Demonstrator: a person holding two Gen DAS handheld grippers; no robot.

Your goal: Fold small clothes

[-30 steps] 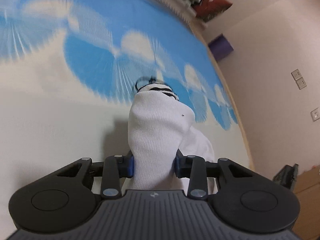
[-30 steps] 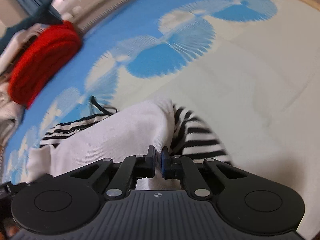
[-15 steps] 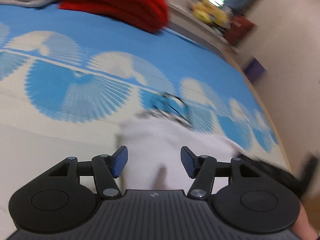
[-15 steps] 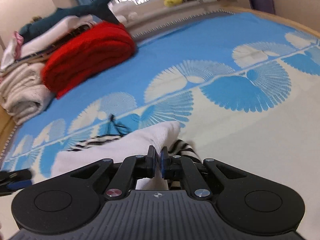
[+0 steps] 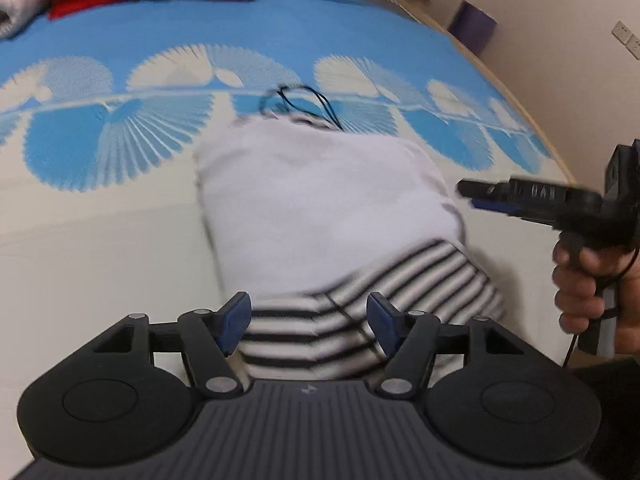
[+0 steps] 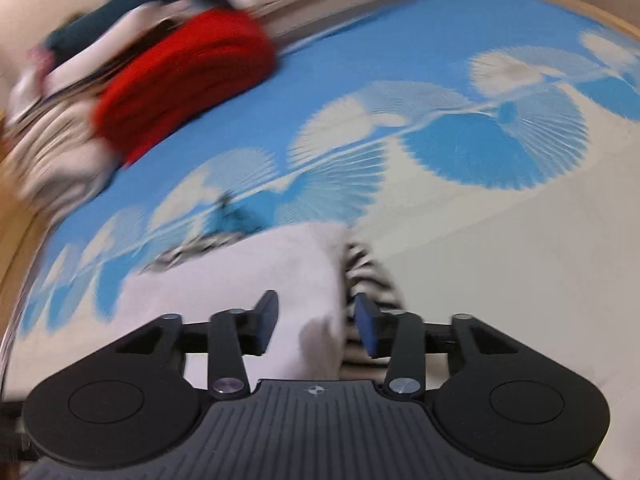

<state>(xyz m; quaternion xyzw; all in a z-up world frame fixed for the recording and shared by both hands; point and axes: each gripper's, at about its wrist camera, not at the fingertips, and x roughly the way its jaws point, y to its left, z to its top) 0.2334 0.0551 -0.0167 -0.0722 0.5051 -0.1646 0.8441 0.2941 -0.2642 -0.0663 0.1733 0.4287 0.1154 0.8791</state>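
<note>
The small white garment (image 5: 320, 200), striped black and white along its near edge, lies folded on the blue-and-cream patterned bed (image 5: 120, 208) — a thin black cord loops from its far end. The left tool (image 5: 308, 322) is opening, its pads apart over the striped edge, gripping nothing. The right tool (image 6: 316, 322) is opening too — cloth lies between its pads, unpinched. A red blanket (image 6: 188, 80) sits well behind.

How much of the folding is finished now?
Looks done: the white garment lies doubled over on the bedspread, its striped part peeking out below. In hand: nothing. The left gripper and right gripper both have their jaws opening, with cloth between them but not pinched. Left: maybe one more fold or smoothing; the blur makes it hard to tell.
</note>
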